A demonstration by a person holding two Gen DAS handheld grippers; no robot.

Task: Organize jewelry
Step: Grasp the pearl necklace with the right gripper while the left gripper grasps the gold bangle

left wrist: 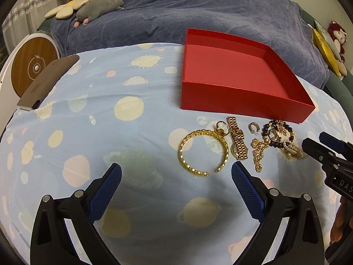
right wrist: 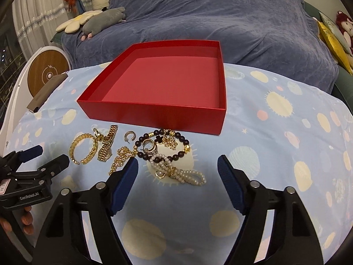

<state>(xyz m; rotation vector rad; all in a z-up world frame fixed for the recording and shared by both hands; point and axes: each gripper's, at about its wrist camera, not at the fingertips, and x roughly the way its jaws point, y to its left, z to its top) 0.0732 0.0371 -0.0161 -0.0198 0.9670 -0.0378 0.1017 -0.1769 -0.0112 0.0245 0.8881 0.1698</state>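
Note:
An empty red box (left wrist: 231, 97) (right wrist: 154, 112) stands on the planet-print cloth. In front of it lies a pile of jewelry: a gold cuff bangle (left wrist: 203, 152) (right wrist: 83, 149), a gold watch (left wrist: 238, 139) (right wrist: 107, 143), a small hoop earring (left wrist: 252, 127) (right wrist: 130, 135), a gold chain (left wrist: 258, 154) (right wrist: 120, 158), a dark bead bracelet (left wrist: 278, 134) (right wrist: 163, 145) and a pearl bracelet (left wrist: 291, 149) (right wrist: 176, 170). My left gripper (left wrist: 176, 174) is open and empty, just short of the bangle. My right gripper (right wrist: 177, 165) is open and empty, with the pearl bracelet between its fingertips.
A brown flat case (left wrist: 46, 81) (right wrist: 46, 92) lies at the cloth's left edge beside a round white-and-wood device (left wrist: 30, 66). A blue-covered sofa (left wrist: 198, 11) with plush toys (left wrist: 99, 6) stands behind. The right gripper also shows in the left wrist view (left wrist: 326, 152).

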